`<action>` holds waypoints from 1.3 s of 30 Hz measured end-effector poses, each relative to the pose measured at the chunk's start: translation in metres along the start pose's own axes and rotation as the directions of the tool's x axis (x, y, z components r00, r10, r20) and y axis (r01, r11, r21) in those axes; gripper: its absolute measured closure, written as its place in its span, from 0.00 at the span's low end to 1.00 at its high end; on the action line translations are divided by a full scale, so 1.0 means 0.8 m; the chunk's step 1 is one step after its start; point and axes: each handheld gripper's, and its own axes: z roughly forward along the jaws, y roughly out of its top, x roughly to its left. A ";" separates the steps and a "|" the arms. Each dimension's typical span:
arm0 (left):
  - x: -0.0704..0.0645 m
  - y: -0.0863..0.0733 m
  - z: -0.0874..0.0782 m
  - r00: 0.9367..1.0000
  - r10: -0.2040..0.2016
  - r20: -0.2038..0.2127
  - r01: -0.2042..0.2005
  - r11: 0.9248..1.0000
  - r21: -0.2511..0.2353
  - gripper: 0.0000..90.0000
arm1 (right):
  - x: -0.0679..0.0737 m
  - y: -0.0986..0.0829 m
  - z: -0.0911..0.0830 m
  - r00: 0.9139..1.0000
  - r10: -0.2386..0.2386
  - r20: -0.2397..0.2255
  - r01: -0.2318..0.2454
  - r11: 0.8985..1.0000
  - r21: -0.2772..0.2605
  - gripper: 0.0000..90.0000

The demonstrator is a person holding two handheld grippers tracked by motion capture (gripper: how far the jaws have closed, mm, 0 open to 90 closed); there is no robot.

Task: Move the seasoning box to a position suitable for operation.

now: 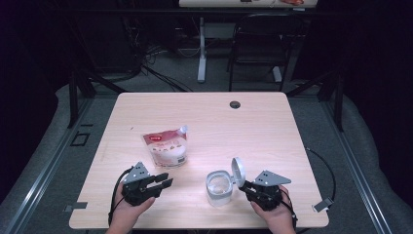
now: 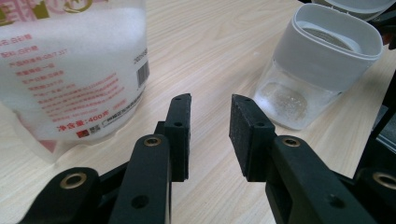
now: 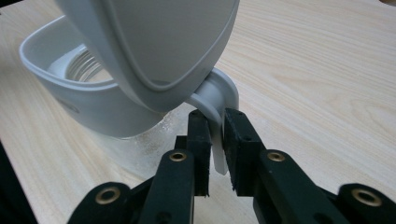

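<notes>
We start at the clear jar, which stands near the front edge of the table, just ahead of our right hand. Its white collar is open at the top and its hinged lid stands raised on the right side. Our right gripper is clenched on the white handle tab below the hinge, one jaw on either side of it, so the jar is pinned in place. From what we see through the glass, the jar is nearly empty: only a thin film or a few grains cling to the bottom, and we cannot tell more than that.

Behind and to the left of the jar, well apart from it, the pouch lies on the table with its spout pointing to the far right. In the left gripper view the pouch looks full of white granules, sugar or salt by our guess, under red print. Our left gripper hovers just above the wood between pouch and jar, jaws released with a clear gap and nothing between them.

We judge the work to be refilling the jar from the pouch. The opening and steadying of the jar look done; picking up the pouch, uncapping it if it is capped, pouring and shutting the lid are all left.
</notes>
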 end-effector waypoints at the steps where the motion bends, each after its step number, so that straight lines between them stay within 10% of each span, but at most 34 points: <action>1: 0.001 0.000 -0.001 1.000 0.003 -0.001 -0.003 1.000 0.002 0.77 | 0.000 0.001 0.001 1.000 -0.006 0.005 0.006 1.000 0.001 0.91; 25: 0.008 -0.002 -0.001 1.000 -0.008 -0.014 0.008 1.000 0.001 0.77 | -0.037 0.019 0.021 0.992 -0.110 0.069 0.110 0.994 0.000 0.93; 39: 0.010 -0.002 -0.001 1.000 -0.003 -0.013 0.003 1.000 0.006 0.77 | -0.072 0.024 0.036 0.999 0.008 0.038 -0.007 1.000 -0.029 0.89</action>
